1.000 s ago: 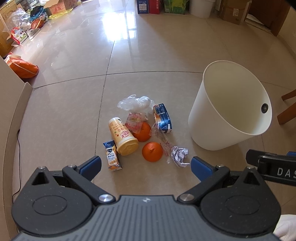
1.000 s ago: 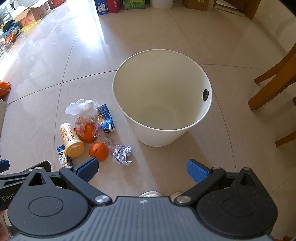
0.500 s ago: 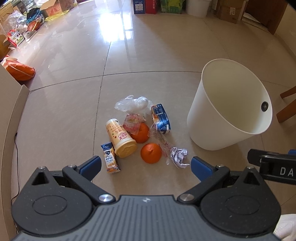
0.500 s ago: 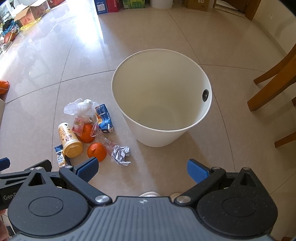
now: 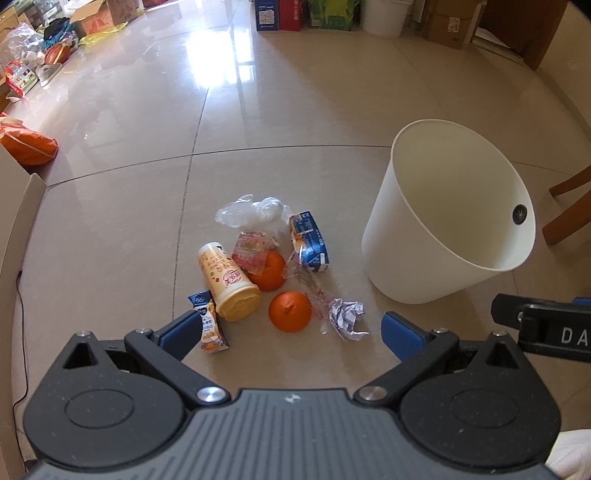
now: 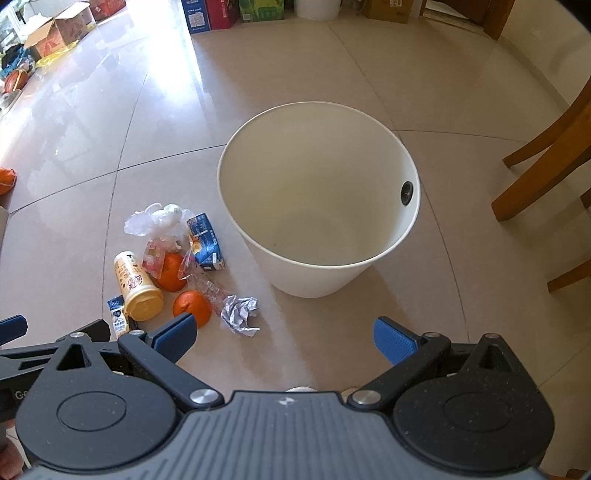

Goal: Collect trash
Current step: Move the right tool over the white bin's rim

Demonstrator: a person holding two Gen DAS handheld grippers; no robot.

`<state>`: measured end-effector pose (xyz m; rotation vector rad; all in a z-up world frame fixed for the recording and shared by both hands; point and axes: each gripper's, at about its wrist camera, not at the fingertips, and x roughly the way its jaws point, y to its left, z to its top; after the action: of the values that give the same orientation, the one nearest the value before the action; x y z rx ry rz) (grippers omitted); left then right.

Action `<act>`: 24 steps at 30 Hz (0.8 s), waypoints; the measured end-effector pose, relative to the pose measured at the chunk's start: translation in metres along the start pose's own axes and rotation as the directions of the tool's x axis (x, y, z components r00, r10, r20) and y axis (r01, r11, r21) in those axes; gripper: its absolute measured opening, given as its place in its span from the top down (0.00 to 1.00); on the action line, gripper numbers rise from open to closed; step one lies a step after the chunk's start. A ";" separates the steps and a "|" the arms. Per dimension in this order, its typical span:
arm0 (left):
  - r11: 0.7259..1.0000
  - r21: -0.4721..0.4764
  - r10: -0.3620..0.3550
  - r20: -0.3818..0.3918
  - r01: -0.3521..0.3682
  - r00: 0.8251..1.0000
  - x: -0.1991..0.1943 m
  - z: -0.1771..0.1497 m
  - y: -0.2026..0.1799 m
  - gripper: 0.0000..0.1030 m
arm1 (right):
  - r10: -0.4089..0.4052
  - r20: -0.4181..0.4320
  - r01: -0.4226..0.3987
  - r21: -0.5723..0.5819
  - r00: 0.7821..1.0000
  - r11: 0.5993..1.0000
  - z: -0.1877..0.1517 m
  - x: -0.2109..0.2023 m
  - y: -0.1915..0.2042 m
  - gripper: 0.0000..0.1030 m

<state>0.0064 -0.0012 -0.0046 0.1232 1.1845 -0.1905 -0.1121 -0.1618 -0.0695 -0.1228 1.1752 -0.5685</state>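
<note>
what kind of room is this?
Likely a home living or dining area: glossy tiled floor, wooden chair legs, and cardboard boxes by the far wall, with a white bin nearby.

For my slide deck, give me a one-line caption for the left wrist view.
Open left gripper hovers above floor litter, two oranges, a cup and crumpled paper, beside an empty white bin.

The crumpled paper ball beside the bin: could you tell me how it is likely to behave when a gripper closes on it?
The crumpled paper ball looks loosely wadded, so it will probably squash between the fingers rather than resist. It seems light and could skid on the glossy floor tiles if nudged. Its irregular folds make rolling far unlikely, unlike the orange nearby.
</note>
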 end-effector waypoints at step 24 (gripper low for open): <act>0.994 0.102 -0.044 0.064 0.037 0.997 0.030 0.011 -0.007 0.01 | -0.049 0.026 0.049 -0.012 0.998 0.999 0.011 0.010 0.001 0.00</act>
<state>0.0258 -0.0130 -0.0282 0.1806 1.1125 -0.2881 -0.0995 -0.1683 -0.0741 -0.1693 1.1536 -0.6013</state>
